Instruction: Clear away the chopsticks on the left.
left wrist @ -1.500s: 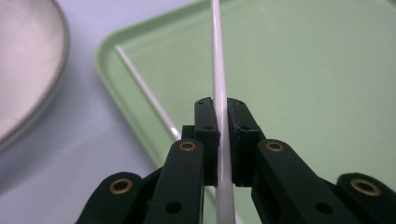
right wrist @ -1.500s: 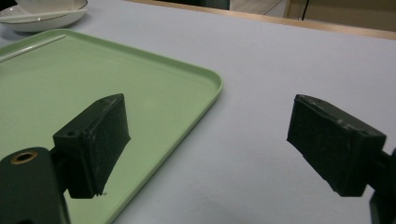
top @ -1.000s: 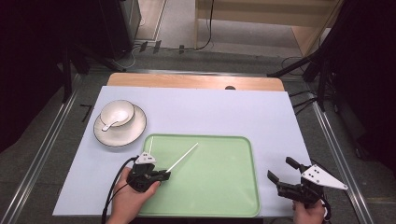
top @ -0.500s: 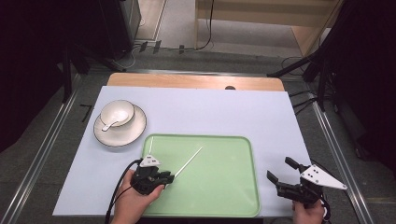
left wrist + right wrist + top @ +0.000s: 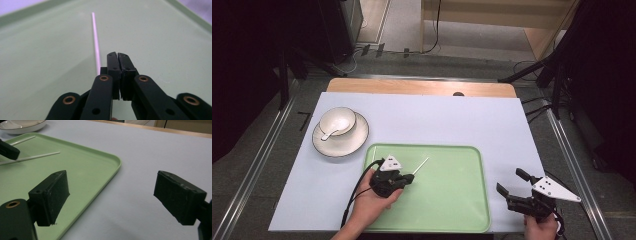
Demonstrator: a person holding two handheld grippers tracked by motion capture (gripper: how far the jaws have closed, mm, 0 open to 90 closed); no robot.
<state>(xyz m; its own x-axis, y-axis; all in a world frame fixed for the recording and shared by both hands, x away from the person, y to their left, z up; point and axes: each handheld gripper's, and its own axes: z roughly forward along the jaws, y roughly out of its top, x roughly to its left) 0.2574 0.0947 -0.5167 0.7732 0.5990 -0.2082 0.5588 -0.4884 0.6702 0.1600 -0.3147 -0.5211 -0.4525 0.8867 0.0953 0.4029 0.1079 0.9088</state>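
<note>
Jaws of the left gripper (image 5: 404, 181) pinch a white stick (image 5: 421, 165) low over the green tray (image 5: 452, 200), seemingly to lift it, while the right gripper (image 5: 514, 191) waits spread beside the tray.

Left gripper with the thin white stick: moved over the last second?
Yes. The left gripper has pulled back toward the person along the green plastic tray, carrying the thin white stick with it.

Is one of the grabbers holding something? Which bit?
Left gripper pinches the thin white stick at its near end, over the green tray. Right gripper holds nothing.
</note>
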